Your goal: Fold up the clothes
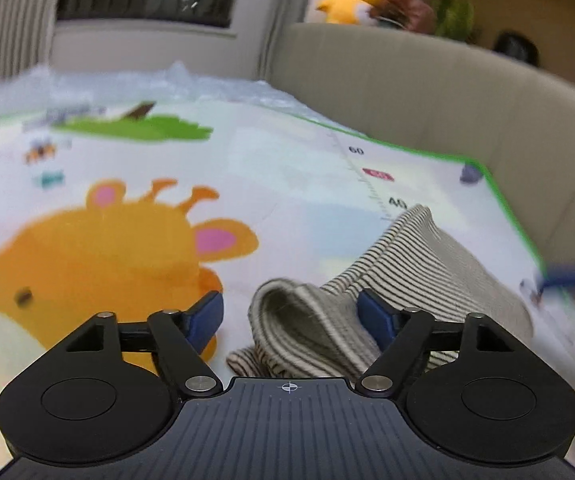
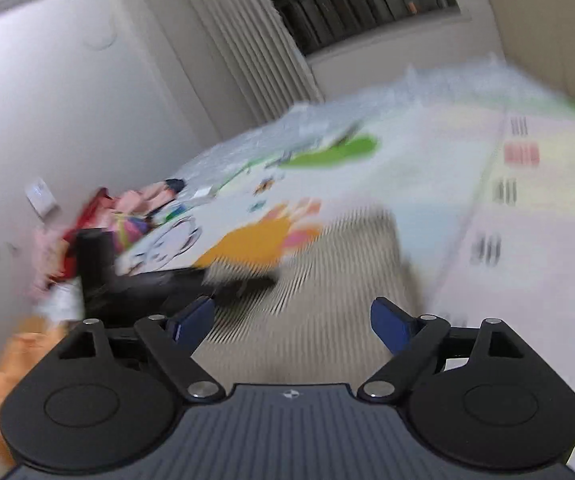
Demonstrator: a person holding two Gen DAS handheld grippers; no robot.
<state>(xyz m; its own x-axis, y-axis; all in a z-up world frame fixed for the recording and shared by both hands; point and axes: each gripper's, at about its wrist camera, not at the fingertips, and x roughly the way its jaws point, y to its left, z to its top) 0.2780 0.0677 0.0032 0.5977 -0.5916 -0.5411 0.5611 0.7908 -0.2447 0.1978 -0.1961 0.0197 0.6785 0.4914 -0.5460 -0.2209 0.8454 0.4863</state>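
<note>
The play mat [image 1: 287,152] is the landmark. The striped garment [image 1: 427,264] lies bunched near the mat's green right edge, one rolled hem turned up. It looks light, soft and limp; grip an edge or corner, not the bulk. The left gripper [image 1: 291,314] is wide open, empty, straddling the hem. The right gripper [image 2: 293,320] is wide open, empty, above blurred striped cloth.

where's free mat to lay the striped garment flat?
Free: the mat between the giraffe print and the ruler marks, ahead of the garment. Crowded: the right edge by the beige wall; the far end under crinkled plastic; in the blurred right wrist view, the mat's left edge by a clothes pile.
</note>
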